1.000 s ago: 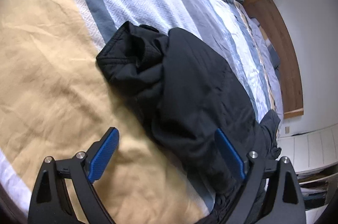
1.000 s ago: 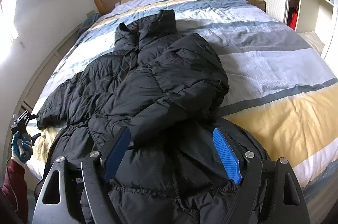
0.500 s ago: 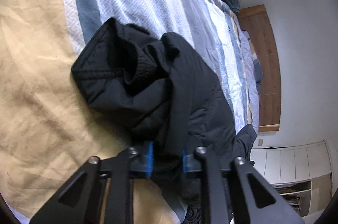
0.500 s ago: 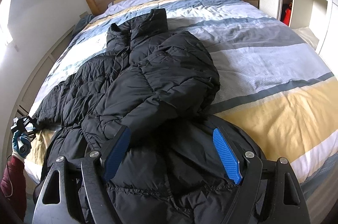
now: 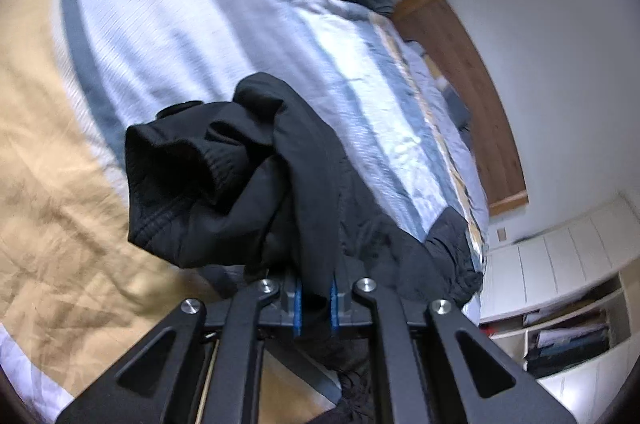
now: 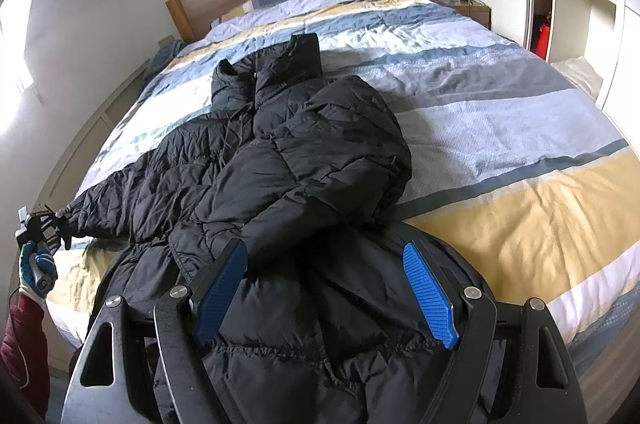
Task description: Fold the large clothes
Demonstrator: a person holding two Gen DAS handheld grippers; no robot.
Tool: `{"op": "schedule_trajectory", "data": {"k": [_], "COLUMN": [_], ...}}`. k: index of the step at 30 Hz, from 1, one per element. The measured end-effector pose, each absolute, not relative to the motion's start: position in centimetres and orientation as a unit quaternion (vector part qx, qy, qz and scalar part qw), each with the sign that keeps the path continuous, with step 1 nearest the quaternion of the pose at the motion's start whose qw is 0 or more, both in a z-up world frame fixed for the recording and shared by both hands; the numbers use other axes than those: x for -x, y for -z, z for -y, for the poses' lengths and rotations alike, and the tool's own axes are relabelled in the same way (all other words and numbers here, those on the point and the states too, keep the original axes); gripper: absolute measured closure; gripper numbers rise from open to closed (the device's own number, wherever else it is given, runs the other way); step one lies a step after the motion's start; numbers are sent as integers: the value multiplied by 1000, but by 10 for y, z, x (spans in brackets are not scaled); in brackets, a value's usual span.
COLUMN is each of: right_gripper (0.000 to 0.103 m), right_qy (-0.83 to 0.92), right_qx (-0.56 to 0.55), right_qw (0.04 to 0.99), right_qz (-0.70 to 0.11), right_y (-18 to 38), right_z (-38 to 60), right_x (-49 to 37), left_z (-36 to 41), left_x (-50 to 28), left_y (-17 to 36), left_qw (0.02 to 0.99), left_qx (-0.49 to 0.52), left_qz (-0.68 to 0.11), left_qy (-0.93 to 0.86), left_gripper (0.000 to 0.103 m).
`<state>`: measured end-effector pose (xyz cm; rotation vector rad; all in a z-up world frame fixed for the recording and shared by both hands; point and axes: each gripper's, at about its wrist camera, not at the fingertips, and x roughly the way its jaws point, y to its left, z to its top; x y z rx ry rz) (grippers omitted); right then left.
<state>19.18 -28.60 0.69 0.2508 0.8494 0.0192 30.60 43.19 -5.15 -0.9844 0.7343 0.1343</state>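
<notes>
While the left claw [image 5: 315, 304] clenches the black jacket's [image 6: 304, 160] sleeve, the right claw [image 6: 326, 288] hovers released above its hem.

**Black frames, blue pads**

We see the left gripper [image 5: 315, 306]: matte black linkage arms with triangular cut-outs, round silver screws at the pivots, thin blue pads. The right gripper [image 6: 326, 294] has the same black frame and silver screws, its ribbed blue pads [image 6: 430, 298] long and flat. At the edge, a blue-and-white glove [image 6: 35, 266], a dark red sleeve [image 6: 22, 338] and a thin cable.
</notes>
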Motion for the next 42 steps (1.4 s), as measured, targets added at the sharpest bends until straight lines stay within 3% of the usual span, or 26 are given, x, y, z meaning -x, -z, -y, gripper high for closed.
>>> {"op": "schedule_trajectory", "data": {"k": [14,21,30,42], "right_gripper": [23,23,23,23], "right_qy": [-18,-16,-5,-13], "right_qx": [-138,-150,-170,-197], "right_qw": [915,917,918,912], "right_qz": [-378,-368,-358,-359], "right_y": [-22,-21,-14,8], "right_z": [306,322,351,378], "right_x": [-163,-148,-134,-123], "left_z": [-299,-209,-107,-15], "left_x": [-303,-286,-265,-255], "left_y": [-70,-97,-80,6], "left_qw": [888,898,894,868], "left_qx": [330,266,187,102], "left_qz": [-312,-321,-365,-457], "left_qy": [71,139,179,164], "left_gripper": [95,96,96,96]}}
